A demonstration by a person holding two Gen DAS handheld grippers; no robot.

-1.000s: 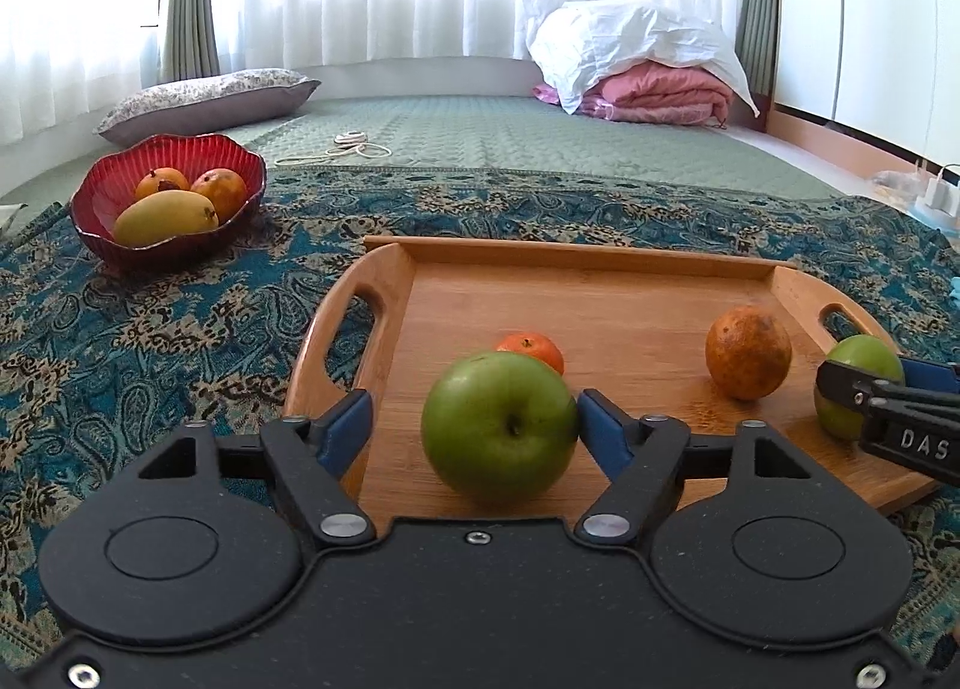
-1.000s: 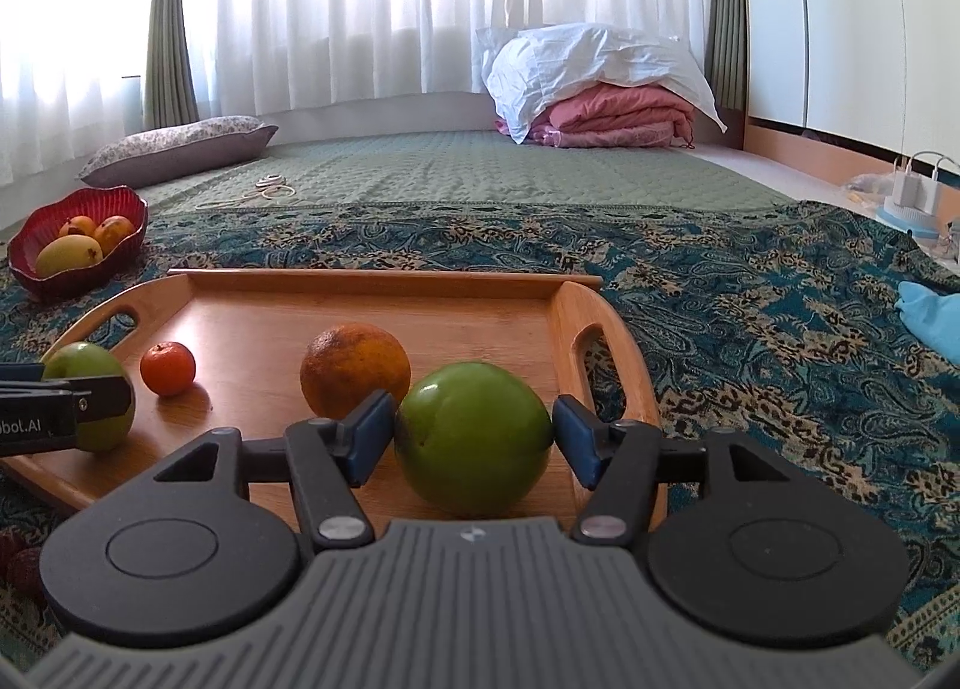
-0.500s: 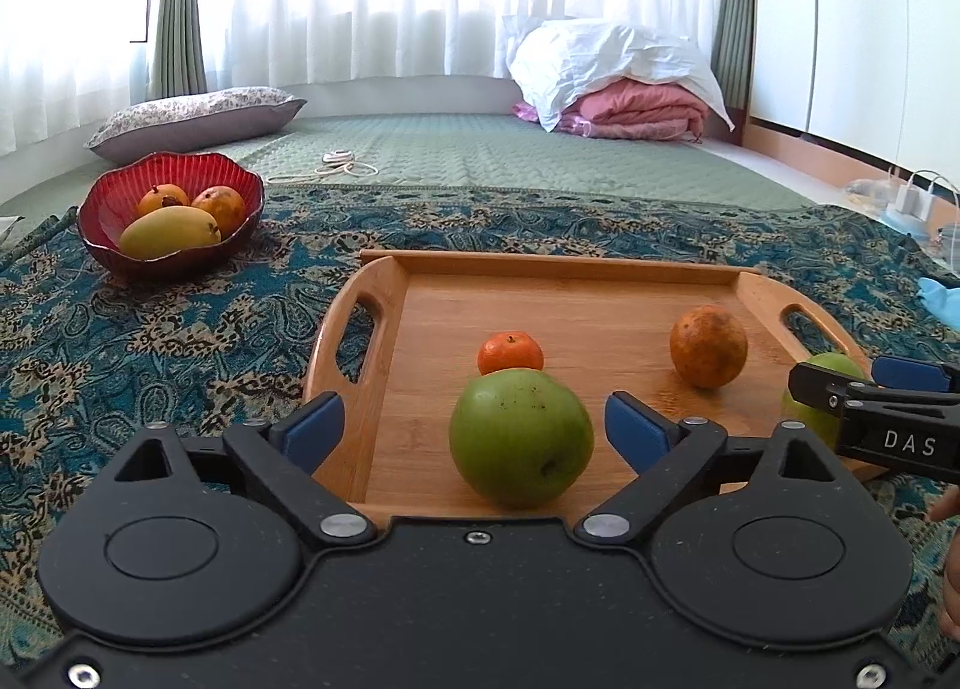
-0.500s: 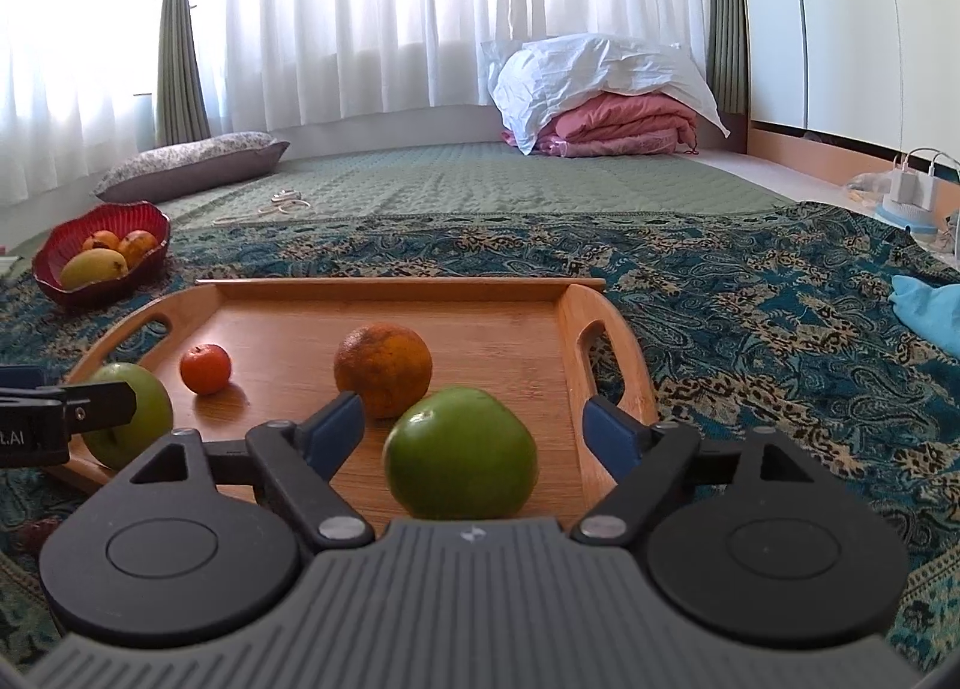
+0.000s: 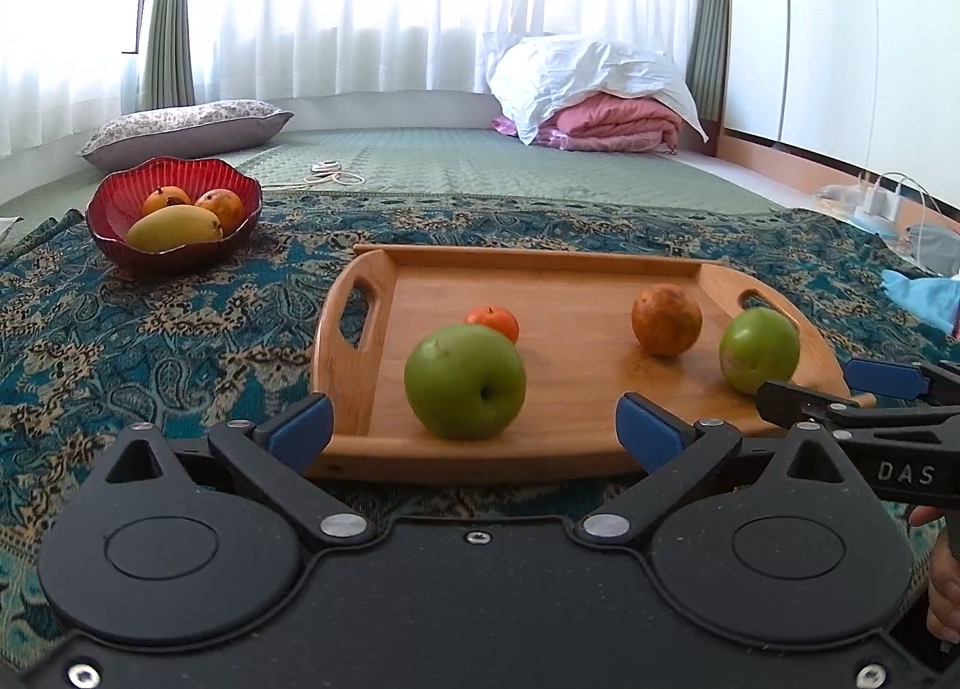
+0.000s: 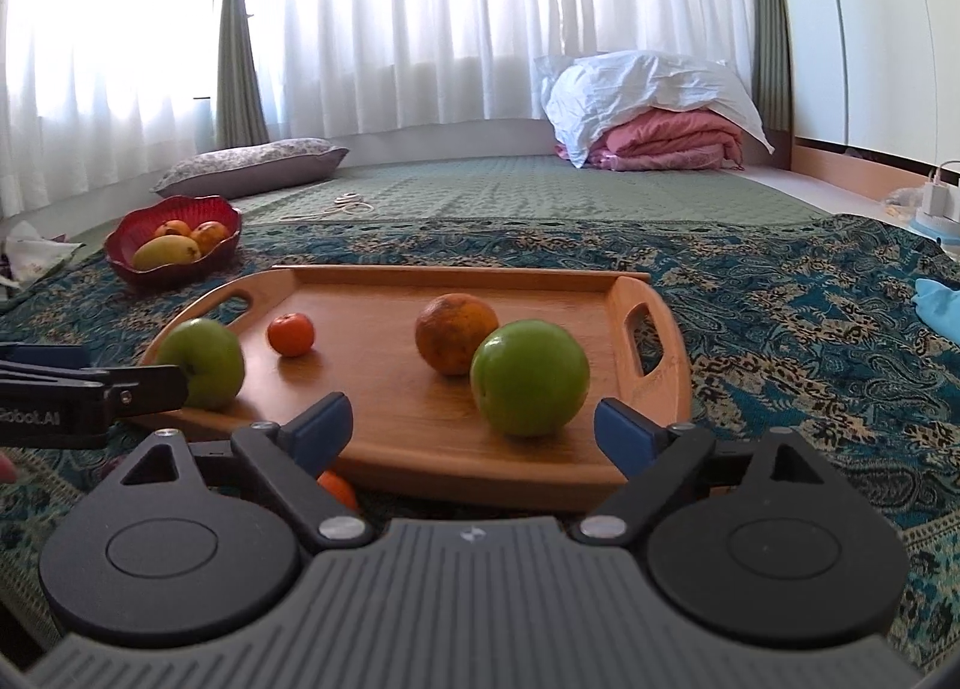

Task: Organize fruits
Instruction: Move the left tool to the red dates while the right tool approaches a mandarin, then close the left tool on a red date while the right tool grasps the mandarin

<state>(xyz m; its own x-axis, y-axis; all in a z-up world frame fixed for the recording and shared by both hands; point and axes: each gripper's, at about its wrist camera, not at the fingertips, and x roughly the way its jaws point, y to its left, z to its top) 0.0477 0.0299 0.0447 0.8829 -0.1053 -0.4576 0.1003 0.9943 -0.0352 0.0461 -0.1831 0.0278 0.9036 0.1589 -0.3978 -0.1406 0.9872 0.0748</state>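
A wooden tray (image 5: 564,275) (image 6: 600,299) lies on the patterned cloth. On it sit a green apple (image 5: 465,381) (image 6: 204,362) at its left front, a second green apple (image 5: 759,349) (image 6: 529,377) at its right front, a small tangerine (image 5: 493,322) (image 6: 291,334) and a brownish orange (image 5: 666,319) (image 6: 456,333). My left gripper (image 5: 474,430) is open and empty, just short of the left apple. My right gripper (image 6: 474,428) is open and empty, just short of the right apple.
A red bowl (image 5: 174,209) (image 6: 174,242) with a mango and two small fruits stands at the far left. Another orange fruit (image 6: 339,490) lies on the cloth under my right gripper. A light blue cloth (image 6: 939,302) lies at the right. Pillows and bedding lie behind.
Both grippers let go of their green apples, opened wide and drew back from the tray. Both apples now rest on the tray.
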